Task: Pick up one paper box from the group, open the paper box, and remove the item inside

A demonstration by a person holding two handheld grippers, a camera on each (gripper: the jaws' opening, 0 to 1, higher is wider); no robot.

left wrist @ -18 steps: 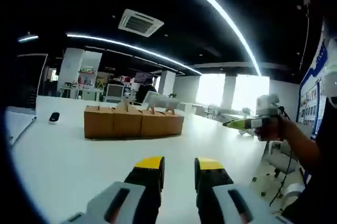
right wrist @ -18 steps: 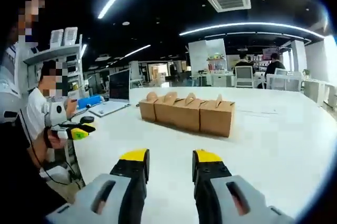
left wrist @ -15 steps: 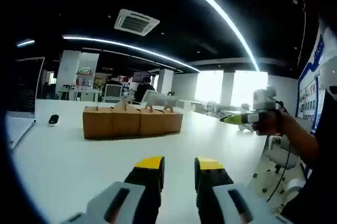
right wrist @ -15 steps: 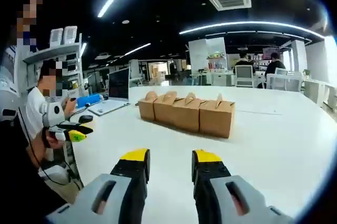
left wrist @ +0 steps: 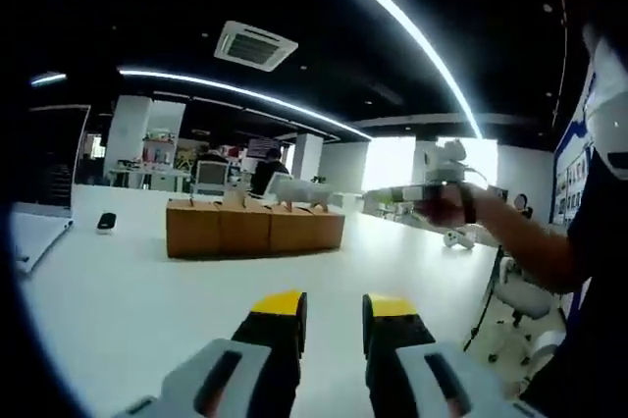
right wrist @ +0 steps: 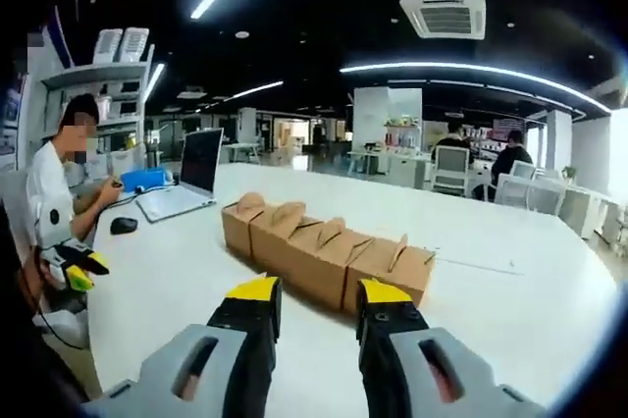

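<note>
White office table (right wrist: 510, 310), four brown paper boxes (right wrist: 324, 256) in a row, left claw (left wrist: 331, 305) and right claw (right wrist: 312, 290) parted, empty

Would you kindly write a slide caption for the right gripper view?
Open right gripper poised above a row of brown paper boxes on a white table.

Ceiling light strips (left wrist: 392, 16) glare; window (left wrist: 392, 163) blows out; fisheye-bent edges.
</note>
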